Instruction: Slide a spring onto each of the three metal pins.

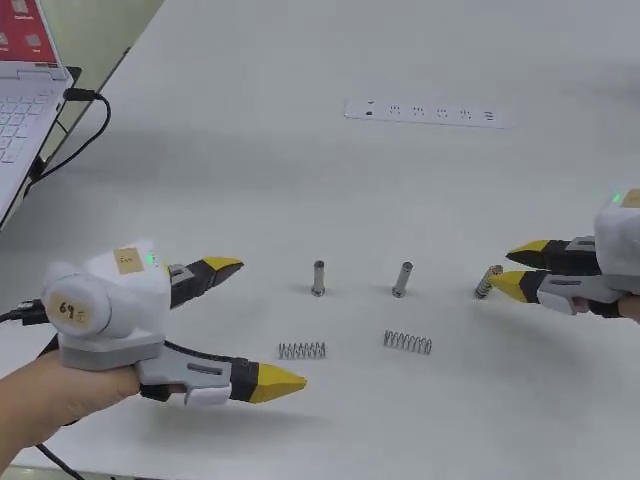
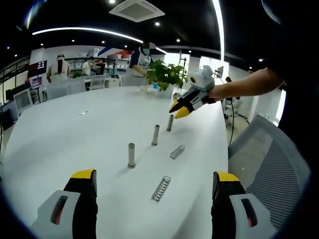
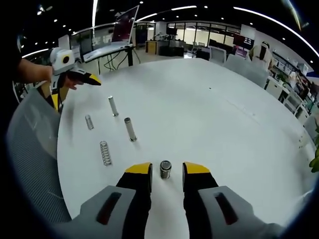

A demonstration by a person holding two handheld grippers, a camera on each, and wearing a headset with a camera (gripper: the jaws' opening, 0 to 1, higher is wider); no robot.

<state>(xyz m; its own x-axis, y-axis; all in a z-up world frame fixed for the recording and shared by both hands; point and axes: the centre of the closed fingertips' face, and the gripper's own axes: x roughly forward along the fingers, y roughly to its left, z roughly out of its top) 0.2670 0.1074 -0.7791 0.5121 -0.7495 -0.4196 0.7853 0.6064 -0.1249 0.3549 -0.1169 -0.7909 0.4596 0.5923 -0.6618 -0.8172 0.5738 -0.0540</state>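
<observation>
**Surface.** A white table [image 1: 250, 150]. A laptop [image 1: 20, 90] sits at its far left edge and a power strip [image 1: 420, 112] towards the back, both well apart from the work.

**Pins, three, upright, in one row across the table.** The left pin [image 1: 318, 278] and the middle pin [image 1: 402, 279] are bare. The right pin [image 1: 488, 281] carries a fitted spring [image 3: 165, 172] around its shaft, so one of three looks done.

**Springs, two, loose.** The left spring [image 1: 302, 350] and the right spring [image 1: 407, 342] each lie on their side. Each is near a bare pin, on the person's side of the row. This layout probably keeps the carry to each pin short.

**Held tools.**
- The right gripper [image 1: 516, 268] is held low and level, pointing in along the row from the right.
  - Its jaws are narrowly parted, with one yellow tip on either side of the right pin.
  - The right gripper view shows a gap on each side, so nothing is clamped.
  - The pose suits seating the fitted spring or letting it go; which one cannot be told.
- The left gripper [image 1: 250, 322] is held in a hand [image 1: 50, 395] at the near left, low over the table.
  - Its jaws are spread wide and empty, one tip farther from the person and one nearer.
  - It points right towards the left spring, which lies just past the tips.
  - It is probably readied to close on that spring.
</observation>
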